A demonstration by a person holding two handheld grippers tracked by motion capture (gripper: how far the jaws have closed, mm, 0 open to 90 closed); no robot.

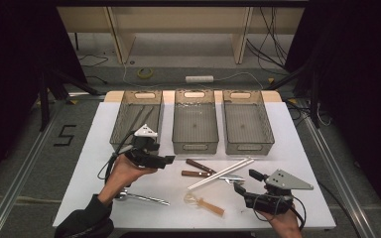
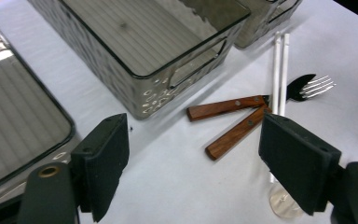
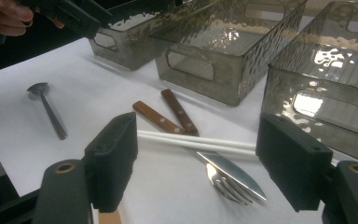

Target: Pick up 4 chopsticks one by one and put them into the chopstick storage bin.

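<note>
My left gripper (image 1: 164, 160) hangs open over the table in front of the left bin (image 1: 138, 119), its jaws pointing right with nothing between them. In the left gripper view (image 2: 200, 163), two wooden-handled utensils (image 2: 228, 121), a pair of white chopsticks (image 2: 279, 70) and fork tines (image 2: 314, 86) lie ahead on the white tabletop. My right gripper (image 1: 245, 181) is open near the front right. In the right gripper view (image 3: 196, 163), a knife blade and fork (image 3: 230, 179) lie just in front of the jaws, beyond them the chopsticks (image 3: 196, 140) and wooden handles (image 3: 168, 116).
Three smoky clear bins stand in a row at the back: left, middle (image 1: 194, 121) and right (image 1: 247, 121). A metal spoon (image 1: 141, 198) lies front left. A utensil with a clear head and a light wooden handle (image 1: 206, 203) lies near the front edge.
</note>
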